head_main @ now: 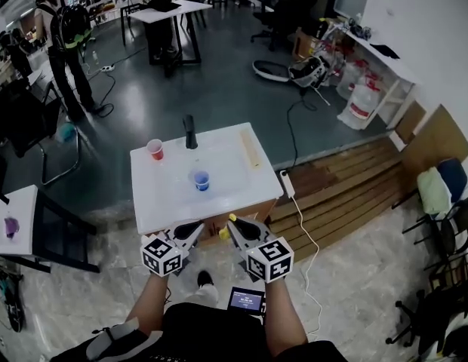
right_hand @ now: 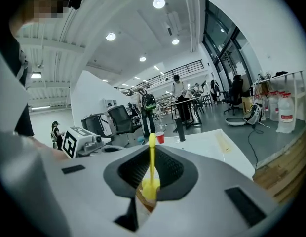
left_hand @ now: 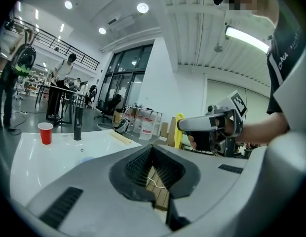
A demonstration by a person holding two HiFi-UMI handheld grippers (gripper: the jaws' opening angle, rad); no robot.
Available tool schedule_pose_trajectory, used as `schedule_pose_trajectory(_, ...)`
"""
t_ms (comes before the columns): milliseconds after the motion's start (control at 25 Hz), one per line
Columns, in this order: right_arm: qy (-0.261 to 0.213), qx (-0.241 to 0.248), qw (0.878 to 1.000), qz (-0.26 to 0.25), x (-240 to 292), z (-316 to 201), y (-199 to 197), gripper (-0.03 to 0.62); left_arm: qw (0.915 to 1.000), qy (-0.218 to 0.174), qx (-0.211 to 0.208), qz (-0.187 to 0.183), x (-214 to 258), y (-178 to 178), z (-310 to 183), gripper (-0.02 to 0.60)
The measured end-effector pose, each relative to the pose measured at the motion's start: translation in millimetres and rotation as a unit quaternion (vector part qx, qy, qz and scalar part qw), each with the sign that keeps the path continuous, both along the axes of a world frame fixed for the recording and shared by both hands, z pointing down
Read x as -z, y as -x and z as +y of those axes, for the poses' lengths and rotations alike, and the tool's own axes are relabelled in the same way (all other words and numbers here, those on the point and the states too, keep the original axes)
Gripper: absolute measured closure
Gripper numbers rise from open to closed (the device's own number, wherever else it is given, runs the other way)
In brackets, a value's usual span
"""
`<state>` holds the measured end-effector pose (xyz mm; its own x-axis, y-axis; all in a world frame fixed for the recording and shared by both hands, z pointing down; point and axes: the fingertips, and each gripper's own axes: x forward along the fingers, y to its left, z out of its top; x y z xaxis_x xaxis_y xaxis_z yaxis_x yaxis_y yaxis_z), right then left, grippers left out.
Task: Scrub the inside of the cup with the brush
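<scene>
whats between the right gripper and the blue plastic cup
Only bare white tabletop, as the head view shows: the right gripper, holding a yellow brush, hangs at the table's near edge and the blue plastic cup stands further in.

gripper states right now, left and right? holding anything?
Left gripper: closed, nothing between its jaws.
Right gripper: closed on the yellow brush.

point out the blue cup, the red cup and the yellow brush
blue cup (head_main: 201,182), head view, on its blue side wall
red cup (head_main: 155,151), head view, on its red side wall
brush (right_hand: 152,154), right gripper view, on its yellow handle
</scene>
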<state>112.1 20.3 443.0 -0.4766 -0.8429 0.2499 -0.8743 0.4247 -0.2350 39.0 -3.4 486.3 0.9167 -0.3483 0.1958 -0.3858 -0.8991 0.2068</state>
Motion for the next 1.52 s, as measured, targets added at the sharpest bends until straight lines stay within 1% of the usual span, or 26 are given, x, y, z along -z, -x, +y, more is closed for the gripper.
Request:
schedule_pose_trajectory(200,0.001,0.008,1.0,0.004,2.4,-62.5,15.0,0.554,1.0,-0.003,0.003,0.002,5.5,11.5,-62.4,0.577)
schedule_pose_trajectory(360,0.004,0.013,1.0,0.008,-0.3,-103.6,29.1,0.554,1.0,-0.002,0.001,-0.001,3.0,22.5,-101.9,0.577)
schedule_pose_trajectory(520,0.004,0.013,1.0,0.01,-1.7,-131.4,43.5,0.554,1.0,-0.006,-0.005,-0.004,2.6,33.6,-131.1,0.577)
schedule_pose_trajectory(680,0.01,0.014,1.0,0.014,-7.5,-145.4,51.0,0.554,1.0,-0.003,-0.009,-0.003,-0.6,38.5,-145.9,0.577)
schedule_pose_trajectory(840,0.01,0.013,1.0,0.017,-8.1,-156.4,46.1,0.554,0.9998,-0.004,-0.02,-0.01,-4.0,32.7,-152.0,0.577)
schedule_pose_trajectory(960,0.017,0.019,1.0,0.016,-12.6,-161.6,40.4,0.554,0.9998,0.002,-0.018,-0.01,-7.5,26.0,-155.1,0.577)
schedule_pose_trajectory(1240,0.025,0.057,0.998,0.018,-13.9,-184.2,16.3,0.554,0.9995,0.012,0.005,-0.029,-15.9,-2.2,-169.7,0.577)
schedule_pose_trajectory(1400,0.017,0.087,0.996,0.021,-2.3,-201.0,2.6,0.554,0.9987,0.006,0.032,-0.04,-12.4,-17.9,-184.4,0.577)
schedule_pose_trajectory(1520,0.012,0.101,0.995,0.017,3.9,-212.7,-12.0,0.554,0.9979,0.001,0.044,-0.047,-9.1,-32.3,-189.2,0.577)
